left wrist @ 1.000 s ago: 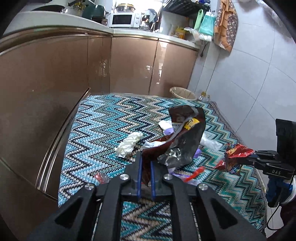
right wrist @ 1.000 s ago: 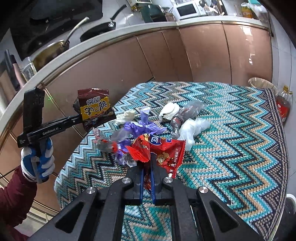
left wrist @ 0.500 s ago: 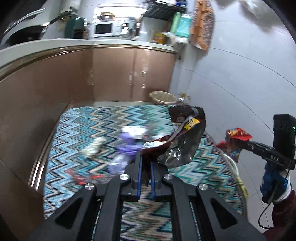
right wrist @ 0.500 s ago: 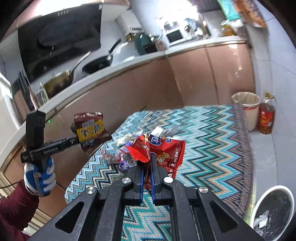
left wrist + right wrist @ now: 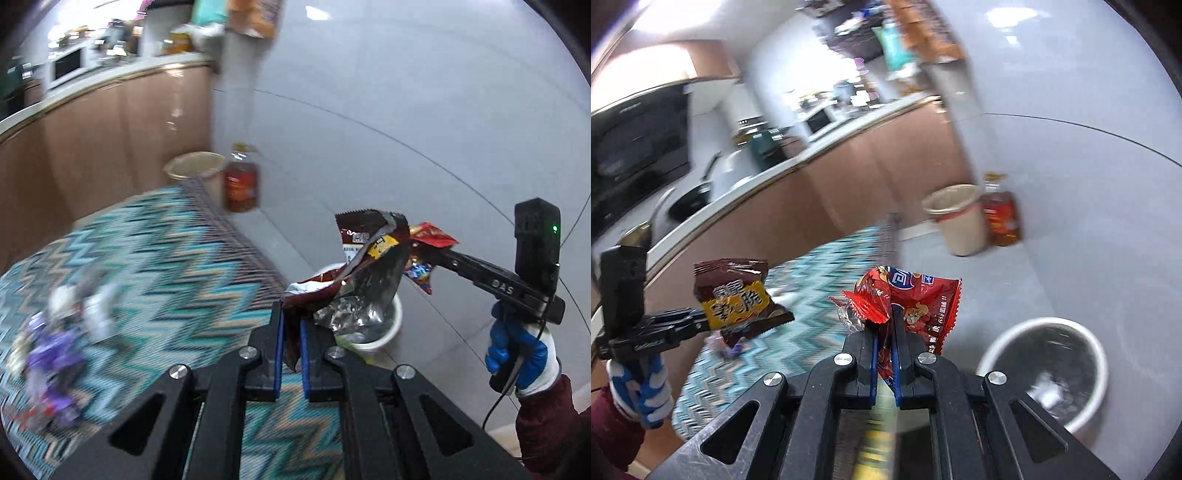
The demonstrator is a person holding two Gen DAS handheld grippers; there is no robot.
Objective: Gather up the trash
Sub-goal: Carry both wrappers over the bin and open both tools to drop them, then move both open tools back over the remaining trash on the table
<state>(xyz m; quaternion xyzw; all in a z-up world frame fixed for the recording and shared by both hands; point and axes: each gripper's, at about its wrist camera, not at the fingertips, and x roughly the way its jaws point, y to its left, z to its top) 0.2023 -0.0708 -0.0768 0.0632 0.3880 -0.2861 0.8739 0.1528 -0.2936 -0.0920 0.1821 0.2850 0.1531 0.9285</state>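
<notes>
- Clamping tight on the lower edge of the brown snack wrapper [image 5: 373, 266], left gripper [image 5: 291, 325] with jaws narrowed to a sliver, blue pads pressing the foil from both sides.
- Rising up and to the right of those fingertips, the wrapper's crumpled body, silver lining showing, serrated top edge pointing toward the grey wall.
- Hanging directly beyond the wrapper in the left wrist view, the white trash bin [image 5: 391, 325], mostly covered by the foil, only its rim and side showing.
- Pinching the red snack wrapper [image 5: 919, 306] in the same way, right gripper [image 5: 884, 332] with jaws nearly closed, the bag standing upright above the fingertips and leaning slightly right.
- Sitting on the grey floor low and to the right of the red wrapper in the right wrist view, the same bin [image 5: 1045, 373], dark liner inside with a bit of pale litter at the bottom.
- Gripping each tool's handle, a hand in a blue and white glove [image 5: 517, 354] with a dark red sleeve behind it.
- Lying on the zigzag rug [image 5: 155, 258] well to the left of the left gripper, leftover litter [image 5: 55, 350], purple and white, too blurred to tell apart.
- Standing against the wall beyond the rug, a beige bin [image 5: 956, 221] with an amber bottle [image 5: 1001, 218] just beside it.
</notes>
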